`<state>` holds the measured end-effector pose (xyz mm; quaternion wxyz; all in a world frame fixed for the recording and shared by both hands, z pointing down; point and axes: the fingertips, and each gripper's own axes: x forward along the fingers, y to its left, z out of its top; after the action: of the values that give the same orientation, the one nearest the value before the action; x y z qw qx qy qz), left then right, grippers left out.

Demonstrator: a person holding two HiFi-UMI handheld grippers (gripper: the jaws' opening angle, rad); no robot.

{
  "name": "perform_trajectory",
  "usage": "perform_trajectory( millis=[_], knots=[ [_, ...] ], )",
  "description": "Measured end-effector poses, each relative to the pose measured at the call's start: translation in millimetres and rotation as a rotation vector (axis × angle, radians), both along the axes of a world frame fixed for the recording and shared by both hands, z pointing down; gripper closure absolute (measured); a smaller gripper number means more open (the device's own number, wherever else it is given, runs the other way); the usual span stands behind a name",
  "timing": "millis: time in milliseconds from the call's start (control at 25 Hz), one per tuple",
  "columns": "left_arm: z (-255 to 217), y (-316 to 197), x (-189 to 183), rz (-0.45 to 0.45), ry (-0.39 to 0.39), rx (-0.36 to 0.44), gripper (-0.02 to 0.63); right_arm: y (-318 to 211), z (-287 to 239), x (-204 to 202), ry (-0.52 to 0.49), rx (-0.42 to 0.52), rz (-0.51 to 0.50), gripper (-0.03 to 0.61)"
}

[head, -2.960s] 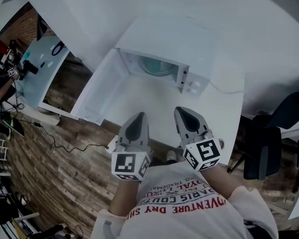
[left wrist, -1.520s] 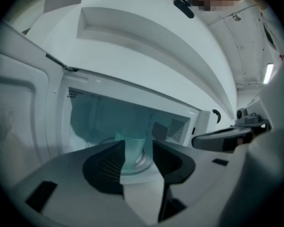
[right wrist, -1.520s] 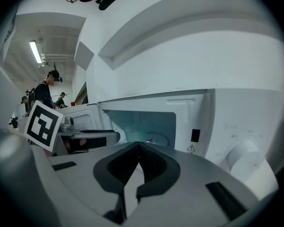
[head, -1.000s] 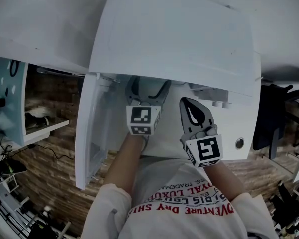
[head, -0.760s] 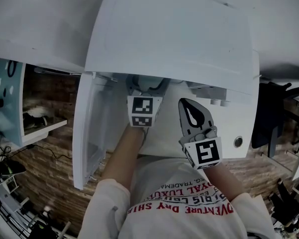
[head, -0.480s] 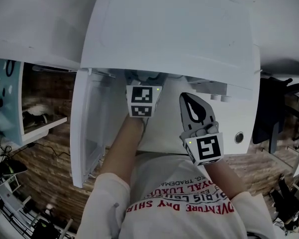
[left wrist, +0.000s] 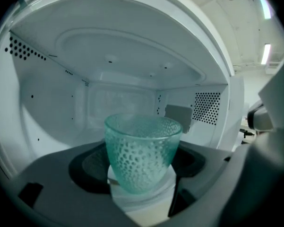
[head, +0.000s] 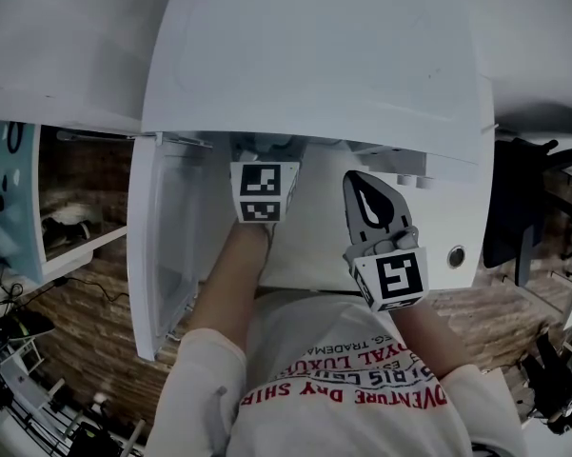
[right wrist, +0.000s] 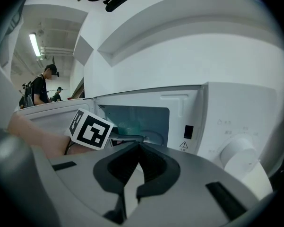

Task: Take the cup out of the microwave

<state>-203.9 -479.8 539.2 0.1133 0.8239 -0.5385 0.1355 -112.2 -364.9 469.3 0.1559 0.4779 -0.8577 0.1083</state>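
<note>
A green dimpled glass cup (left wrist: pixel 142 151) stands upright on a white round base inside the open white microwave (head: pixel 314 55). My left gripper (left wrist: pixel 142 176) reaches into the cavity with the cup between its jaws. The jaws are closing, and a gap still shows on each side of the cup. In the head view only its marker cube (head: pixel 263 193) shows; its jaws are hidden under the microwave's top. My right gripper (head: pixel 361 181) hovers shut in front of the control panel, holding nothing. The right gripper view shows the cup (right wrist: pixel 127 126) and the left cube (right wrist: pixel 90 129).
The microwave door (head: pixel 162 246) stands swung open at the left. Round knobs (right wrist: pixel 238 157) sit on the panel at the right. A black chair (head: pixel 514 208) stands to the right of the table. Two people stand far off at the left in the right gripper view.
My left gripper has pushed further into the microwave, so its jaws have vanished under the top in the head view. The right gripper has stayed where it was.
</note>
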Motion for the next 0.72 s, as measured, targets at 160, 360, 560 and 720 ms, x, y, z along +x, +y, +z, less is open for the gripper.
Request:
perform_trajectory(
  millis=[160, 360, 560, 720],
  knots=[
    [-5.9, 6.3, 0.1, 0.009, 0.004, 0.014, 0.238, 2.6, 0.8, 4.0, 0.006, -0.003, 0.004, 0.568],
    [-20.7, 20.9, 7.0, 0.043, -0.002, 0.043, 0.238, 4.3, -2.1, 5.1, 0.002, 0.008, 0.005, 0.568],
    [-36.0, 45.3, 9.9, 0.055, -0.026, 0.059, 0.238, 7.9, -9.7, 6.7, -0.011, 0.026, 0.016, 0.568],
    [-43.2, 73.8, 11.4, 0.050, -0.010, 0.060, 0.238, 14.5, -17.8, 7.8, -0.021, 0.041, 0.024, 0.568]
  ],
)
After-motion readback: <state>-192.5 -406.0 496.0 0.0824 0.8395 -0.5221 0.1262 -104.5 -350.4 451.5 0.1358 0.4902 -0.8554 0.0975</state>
